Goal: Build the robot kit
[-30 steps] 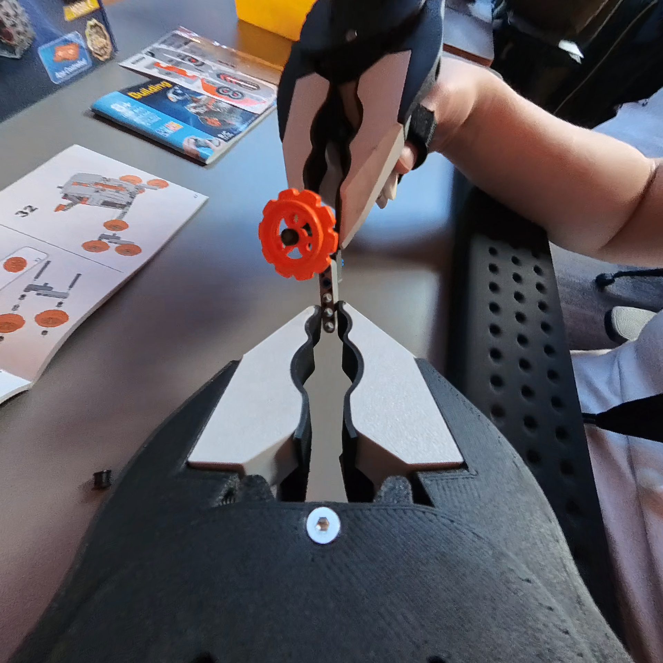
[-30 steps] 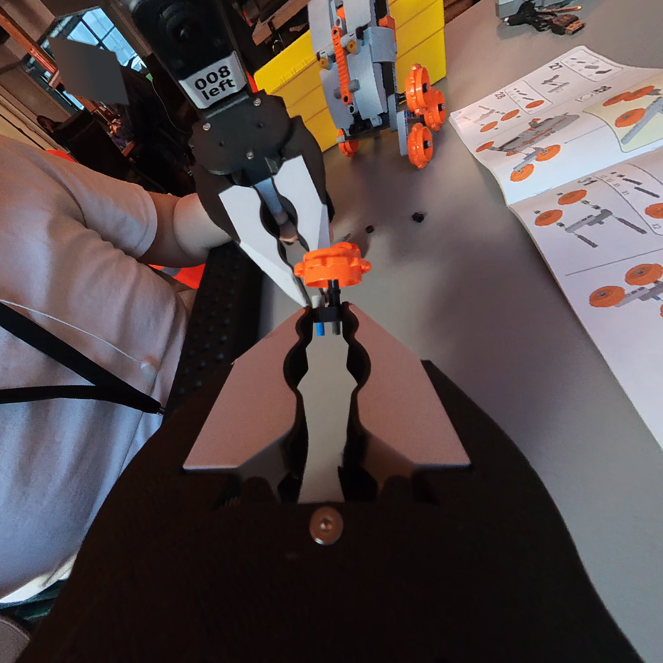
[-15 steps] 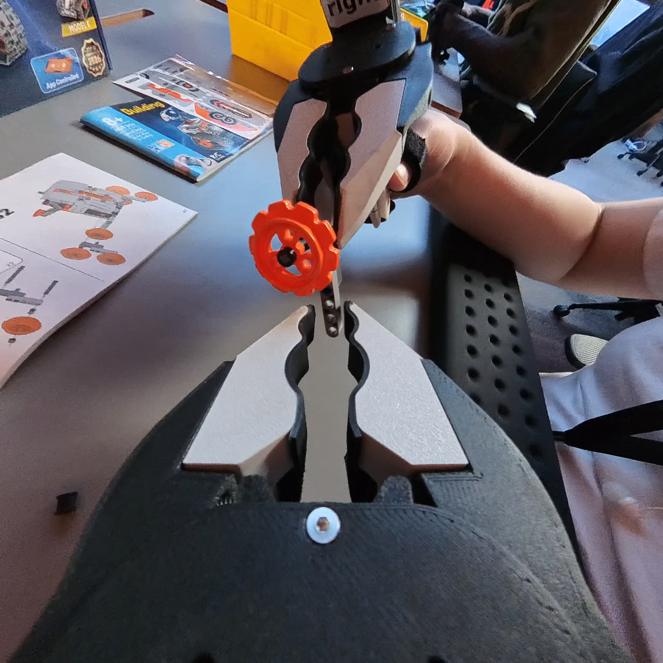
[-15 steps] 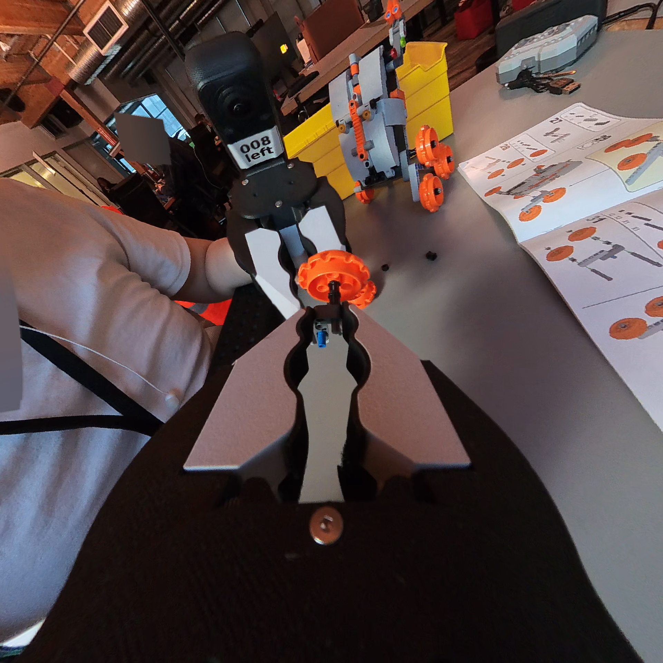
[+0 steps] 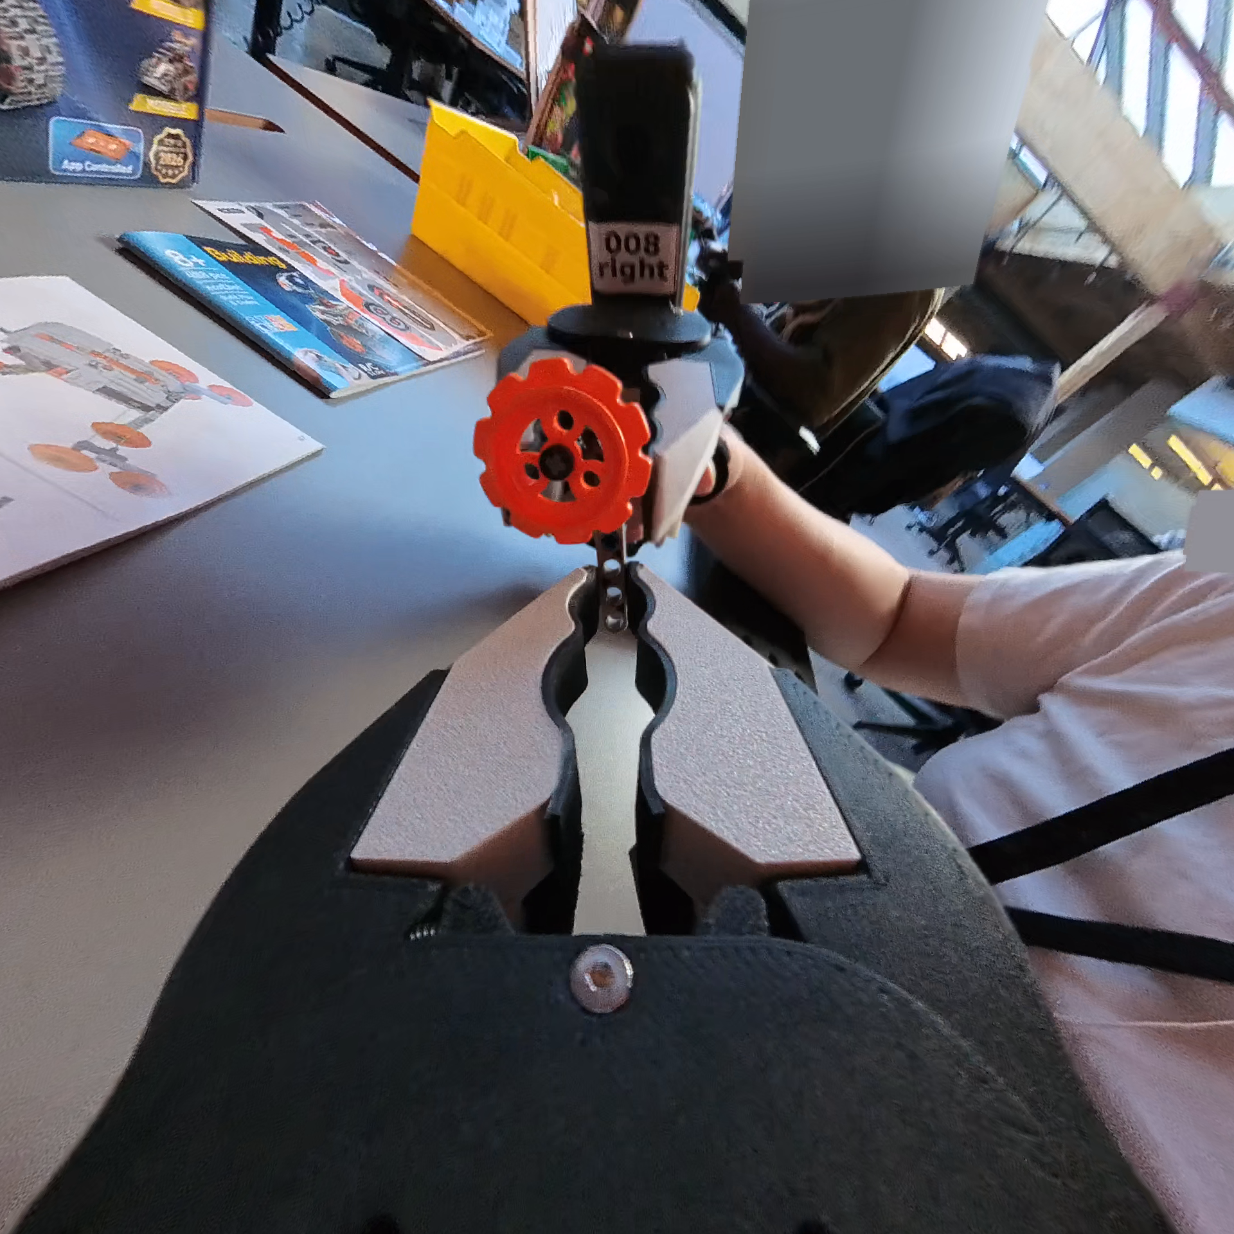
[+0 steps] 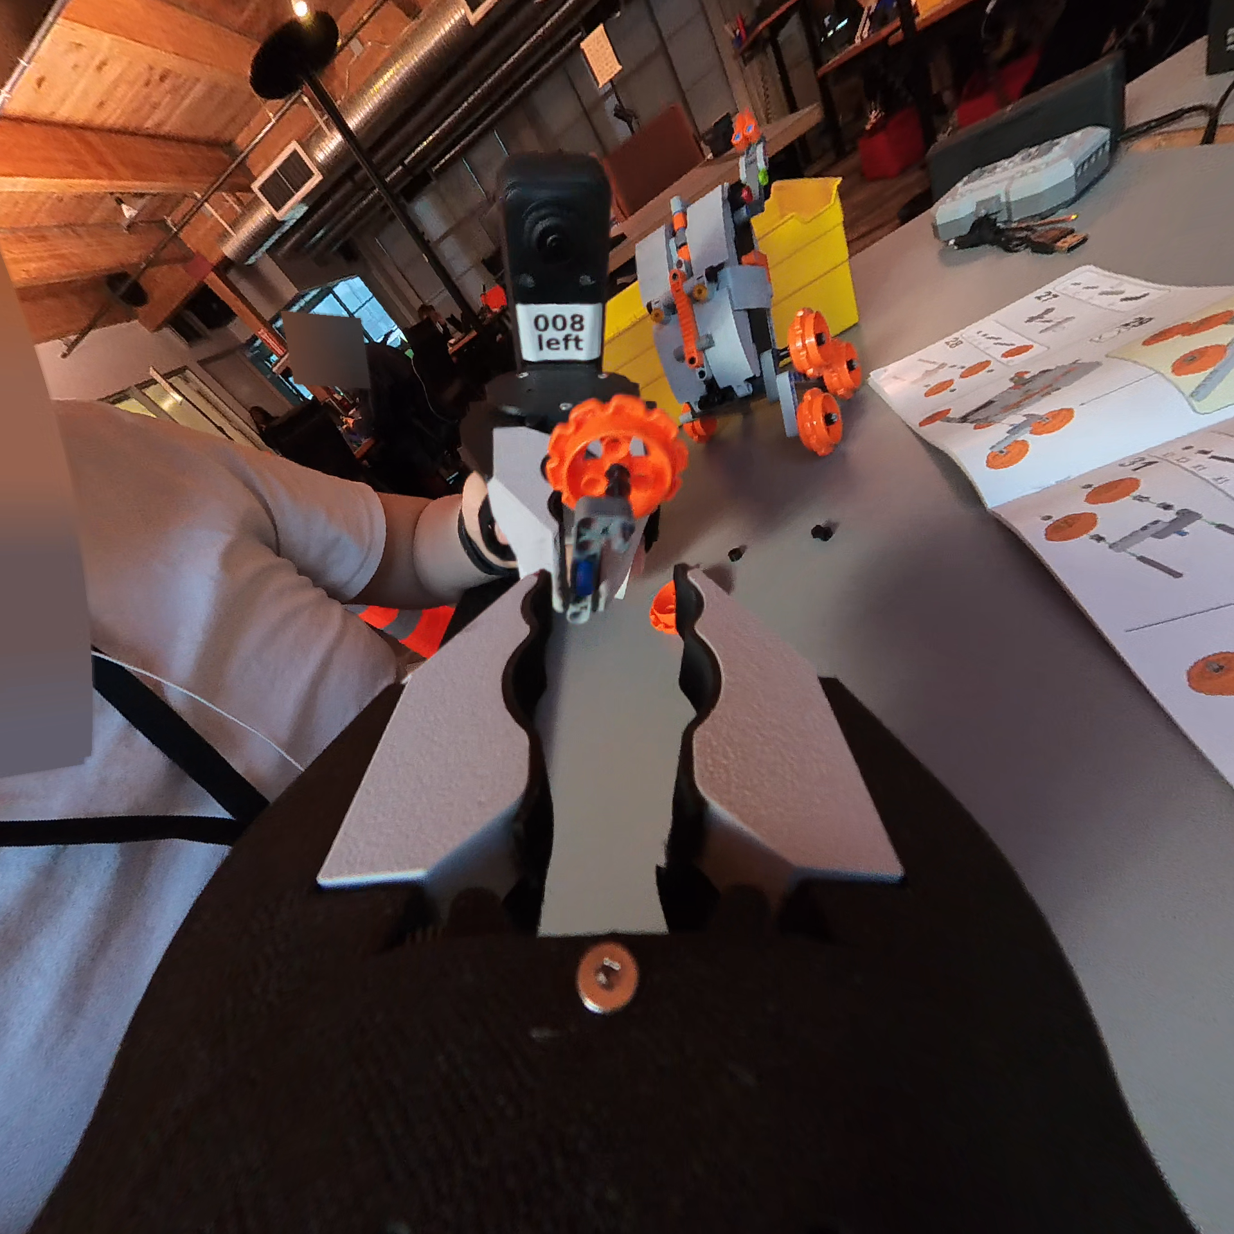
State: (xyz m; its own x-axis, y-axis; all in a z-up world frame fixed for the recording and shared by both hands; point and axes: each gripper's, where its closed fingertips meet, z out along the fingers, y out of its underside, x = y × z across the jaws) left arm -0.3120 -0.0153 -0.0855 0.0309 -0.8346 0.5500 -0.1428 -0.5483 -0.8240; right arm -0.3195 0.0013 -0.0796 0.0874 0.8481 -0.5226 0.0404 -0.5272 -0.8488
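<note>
Left wrist view: left hand-held gripper (image 5: 611,591) pinching wheel assembly (image 5: 564,449); right hand-held gripper (image 6: 611,587) spread, seemingly empty.

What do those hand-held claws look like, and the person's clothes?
Left gripper and right gripper have broad black plastic bodies, two pale grey wedge fingers with wavy black inner edges, one silver screw. Each carries a black camera post with a white label. The person wears a white short sleeve, black straps.
</note>
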